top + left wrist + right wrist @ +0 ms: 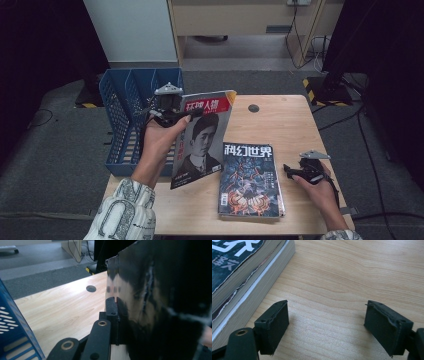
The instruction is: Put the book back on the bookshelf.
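My left gripper [181, 115] is shut on the left edge of a magazine [205, 137] with a red title band and a portrait on its cover, and holds it upright above the table's left side. In the left gripper view the black pad [112, 311] presses against the magazine's dark glossy cover [162, 302]. A stack of magazines [250, 180] with a dark blue cover on top lies flat on the table's front middle. My right gripper [290, 171] rests low on the table just right of that stack, jaws open on bare wood [325, 322], with the stack's page edges [249, 287] beside its left pad.
A blue plastic file rack [127, 115] with upright slots stands at the table's left edge, close behind the lifted magazine, and its wall [11, 335] shows in the left gripper view. The wooden table [295, 125] has a round cable hole [253, 108] at the back.
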